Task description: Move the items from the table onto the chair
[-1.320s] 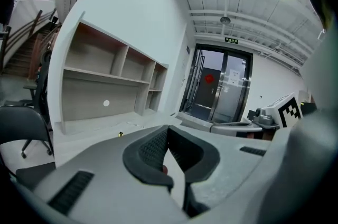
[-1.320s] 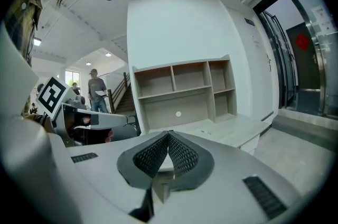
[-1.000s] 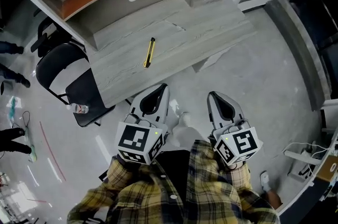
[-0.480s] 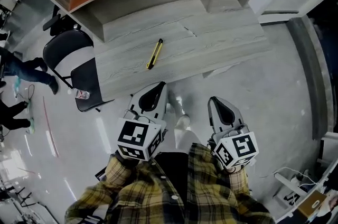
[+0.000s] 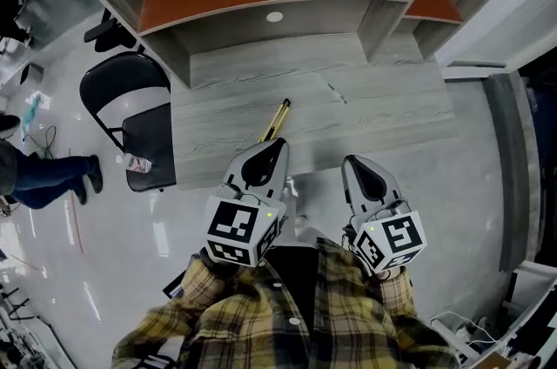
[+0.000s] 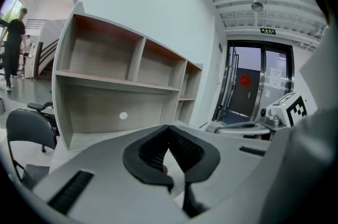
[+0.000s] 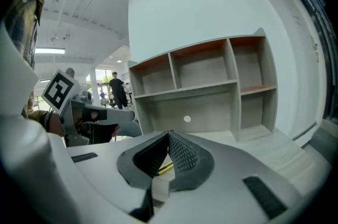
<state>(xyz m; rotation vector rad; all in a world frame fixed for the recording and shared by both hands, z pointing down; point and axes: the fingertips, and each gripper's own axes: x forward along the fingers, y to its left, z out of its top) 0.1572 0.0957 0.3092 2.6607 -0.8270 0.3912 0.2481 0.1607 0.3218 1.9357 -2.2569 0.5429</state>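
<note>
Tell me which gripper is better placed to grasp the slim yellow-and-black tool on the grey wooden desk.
Left, probably. The left gripper, shut, points straight at the slim yellow-and-black tool; the right gripper sits further aside, and the black chair is leftward.

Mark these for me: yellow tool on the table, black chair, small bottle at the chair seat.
yellow tool (image 5: 276, 120), head view, middle of its shaft.
chair (image 5: 153, 137), head view, bare part of the seat.
bottle (image 5: 137, 164), head view, its clear body.
</note>
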